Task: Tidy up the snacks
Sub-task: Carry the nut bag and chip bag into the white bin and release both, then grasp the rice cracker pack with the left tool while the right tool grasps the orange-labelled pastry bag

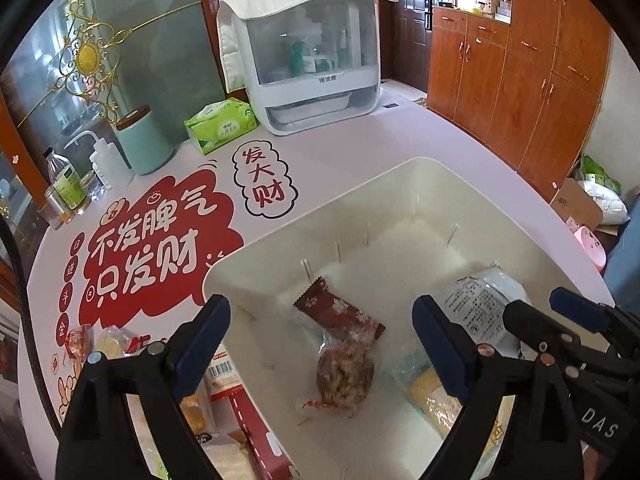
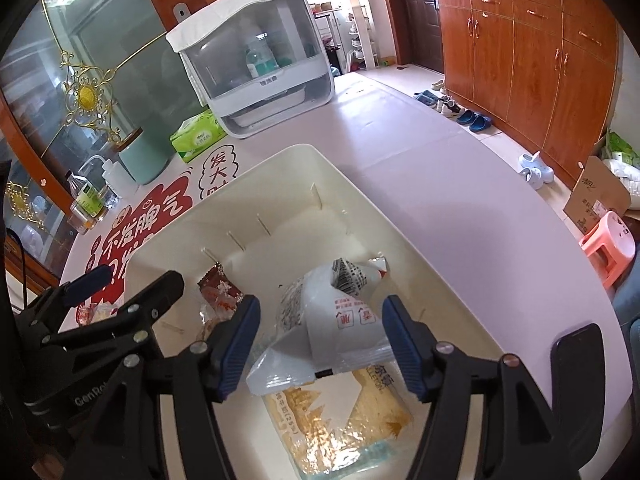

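While both grippers hang over the cream bin [image 1: 404, 176], each stands with its jaws spread and nothing between the pads. The left gripper [image 1: 320, 344] is above the bin's near-left part, over a red packet [image 1: 340, 314] and a clear-wrapped round snack [image 1: 346, 380] lying on the bin floor. The right gripper [image 2: 320, 342] is above a white pouch [image 2: 340, 320] that lies crumpled on a yellow cracker pack [image 2: 344, 416], with its pads to either side of the pouch and apart from it.

The bin's far half is bare floor, ringed by tall walls with thin ribs. To its right the table [image 2: 460, 200] runs open to its curved edge. To its left, more snacks [image 1: 224, 384] lie on the table beside the bin wall, partly hidden by the left gripper's finger and cut off by the frame, so their kinds are hard to tell. Farther back stand a tissue pack [image 1: 220, 124], a green canister [image 1: 146, 144], bottles [image 1: 68, 184] and a white cabinet [image 1: 308, 60]. A dark phone-like slab [image 2: 578, 364] lies near the table's right edge.
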A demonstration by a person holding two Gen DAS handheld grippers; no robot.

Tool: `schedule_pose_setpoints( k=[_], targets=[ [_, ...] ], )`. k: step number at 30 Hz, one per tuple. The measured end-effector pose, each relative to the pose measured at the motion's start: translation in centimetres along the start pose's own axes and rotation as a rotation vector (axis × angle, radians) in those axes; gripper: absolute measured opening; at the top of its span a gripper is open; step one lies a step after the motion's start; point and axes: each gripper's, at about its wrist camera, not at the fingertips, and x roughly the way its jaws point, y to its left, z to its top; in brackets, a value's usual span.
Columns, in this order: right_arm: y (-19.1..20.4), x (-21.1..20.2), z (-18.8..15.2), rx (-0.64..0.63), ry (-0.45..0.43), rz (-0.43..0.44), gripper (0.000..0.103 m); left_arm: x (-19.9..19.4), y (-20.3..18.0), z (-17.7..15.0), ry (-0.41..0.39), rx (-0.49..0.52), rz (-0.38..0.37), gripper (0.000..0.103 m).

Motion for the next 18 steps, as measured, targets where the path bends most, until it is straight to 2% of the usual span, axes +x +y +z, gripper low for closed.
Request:
schedule_pose_setpoints(
  k=[11, 18],
  targets=[
    [0.7, -1.6, -0.7, -0.013, -0.008, 0.023, 0.064, -2.3, 0.5, -1.4, -0.018, 0.01, 0.015, 0.092],
    [2.0, -3.9, -1.7, -0.05, -0.024, 0.045, 0.064, -4.6, 1.2, -3.7, -0.027, -0.001, 0.017, 0.092]
  ],
)
